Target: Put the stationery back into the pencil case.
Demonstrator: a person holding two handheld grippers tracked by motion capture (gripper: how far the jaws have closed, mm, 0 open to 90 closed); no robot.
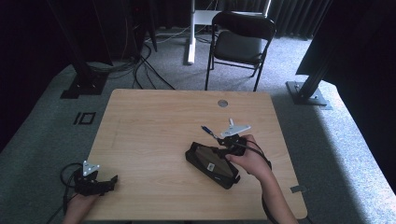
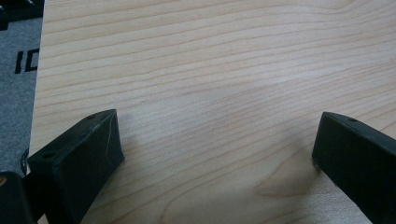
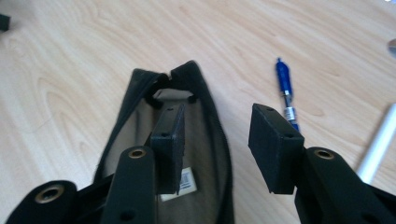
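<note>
A black pouch (image 1: 208,163) lies open on the wooden table (image 1: 154,126), right of centre, showing its tan lining (image 3: 140,126) and a small label. My right gripper (image 1: 218,148) (image 3: 217,119) is open astride the pouch's near side wall, one jaw inside the pouch, the other outside, and the pads do not press on the wall. A blue pen (image 1: 208,130) (image 3: 284,81) lies just beyond the pouch. A white stick-like thing (image 3: 379,140) lies to the right of that pen. My left gripper (image 1: 111,180) (image 2: 215,135) rests open at the table's near-left corner with bare wood between its jaws.
A round cable hole (image 1: 222,103) sits near the table's far edge. Behind the table stand a black folding chair (image 1: 240,39) and a white table leg (image 1: 190,32). Cables (image 1: 140,70) run across the grey carpet at the far left.
</note>
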